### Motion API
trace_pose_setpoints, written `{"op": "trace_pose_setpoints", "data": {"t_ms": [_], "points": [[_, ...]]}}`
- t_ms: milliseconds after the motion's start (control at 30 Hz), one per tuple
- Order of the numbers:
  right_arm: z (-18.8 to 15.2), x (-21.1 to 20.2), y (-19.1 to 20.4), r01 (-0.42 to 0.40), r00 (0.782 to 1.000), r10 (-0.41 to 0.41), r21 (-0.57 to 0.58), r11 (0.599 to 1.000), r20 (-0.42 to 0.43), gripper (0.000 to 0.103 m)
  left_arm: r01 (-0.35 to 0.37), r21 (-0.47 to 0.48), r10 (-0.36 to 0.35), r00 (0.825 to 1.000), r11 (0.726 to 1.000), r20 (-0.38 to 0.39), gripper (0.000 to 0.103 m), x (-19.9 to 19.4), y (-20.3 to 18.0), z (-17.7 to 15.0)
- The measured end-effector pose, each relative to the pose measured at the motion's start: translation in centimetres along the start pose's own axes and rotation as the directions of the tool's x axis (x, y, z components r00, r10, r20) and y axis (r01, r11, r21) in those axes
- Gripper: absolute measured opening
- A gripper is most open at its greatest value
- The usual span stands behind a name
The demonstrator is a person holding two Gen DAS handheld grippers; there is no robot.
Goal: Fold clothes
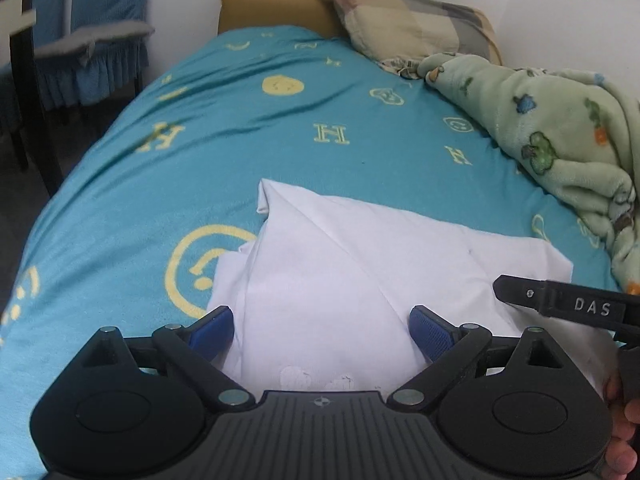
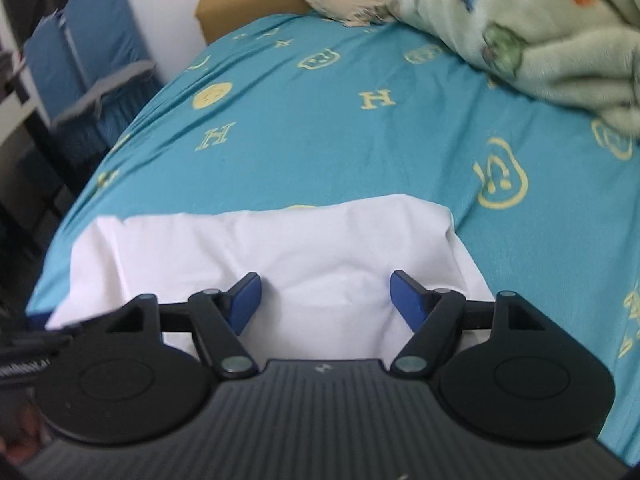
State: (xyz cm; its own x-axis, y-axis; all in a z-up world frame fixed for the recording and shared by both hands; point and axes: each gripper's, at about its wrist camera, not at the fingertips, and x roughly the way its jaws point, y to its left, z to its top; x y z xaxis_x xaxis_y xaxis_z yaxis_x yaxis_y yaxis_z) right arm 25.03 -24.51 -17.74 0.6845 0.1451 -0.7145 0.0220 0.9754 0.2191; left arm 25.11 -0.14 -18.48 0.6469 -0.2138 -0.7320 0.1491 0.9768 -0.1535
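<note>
A white garment (image 1: 340,264) lies partly folded on the teal bedsheet (image 1: 248,136), with a folded corner pointing toward the head of the bed. My left gripper (image 1: 322,330) hangs over its near part, blue pads wide apart, nothing pinched between them. In the right wrist view the same white garment (image 2: 280,248) spreads across the near edge of the bed. My right gripper (image 2: 326,296) is over it with its pads apart and only flat cloth below them. The right gripper's black body (image 1: 568,304) juts in at the right of the left wrist view.
A green fleece blanket (image 1: 560,136) is heaped along the right side of the bed. A plaid pillow (image 1: 408,20) leans on the tan headboard (image 1: 272,8). A blue-covered chair (image 1: 88,32) stands left of the bed. A person's fingers (image 1: 624,432) show at the lower right.
</note>
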Motion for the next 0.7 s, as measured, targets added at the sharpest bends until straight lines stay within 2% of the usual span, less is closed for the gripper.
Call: {"op": "trace_pose_setpoints", "data": {"t_ms": [133, 233, 333, 500, 633, 700], "points": [[-0.3, -1.8, -0.4, -0.047, 0.999, 0.048, 0.041, 0.998, -0.008, 0.073, -0.004, 0.030, 0.003, 0.999, 1.000, 0.041, 0.095, -2.2, -0.9, -0.5], [-1.0, -3.7, 0.4, -0.025, 1.000, 0.025, 0.018, 1.000, 0.000, 0.073, 0.014, 0.053, -0.017, 0.998, 0.998, 0.056, 0.095, -3.7, -2.0, -1.3], [-2.2, -5.5, 1.1, -0.009, 1.000, 0.009, -0.026, 1.000, -0.002, 0.073, 0.010, 0.064, -0.012, 1.000, 0.998, 0.029, 0.095, -4.6, -3.1, -2.6], [-3.9, -6.1, 1.0, 0.010, 0.999, -0.012, -0.048, 0.999, -0.047, 0.073, -0.002, 0.012, 0.002, 1.000, 1.000, -0.028, 0.095, -5.1, -2.8, -3.9], [-4.4, -6.0, 0.7, 0.002, 0.999, -0.004, -0.036, 0.999, -0.047, 0.073, 0.001, -0.034, -0.001, 1.000, 0.999, -0.011, 0.095, -7.5, -2.5, -4.4], [-4.5, -6.0, 0.8, 0.005, 0.999, -0.007, -0.038, 0.999, -0.046, 0.073, 0.029, -0.065, -0.029, 1.000, 0.997, 0.007, 0.095, -9.2, -2.3, -4.6]]}}
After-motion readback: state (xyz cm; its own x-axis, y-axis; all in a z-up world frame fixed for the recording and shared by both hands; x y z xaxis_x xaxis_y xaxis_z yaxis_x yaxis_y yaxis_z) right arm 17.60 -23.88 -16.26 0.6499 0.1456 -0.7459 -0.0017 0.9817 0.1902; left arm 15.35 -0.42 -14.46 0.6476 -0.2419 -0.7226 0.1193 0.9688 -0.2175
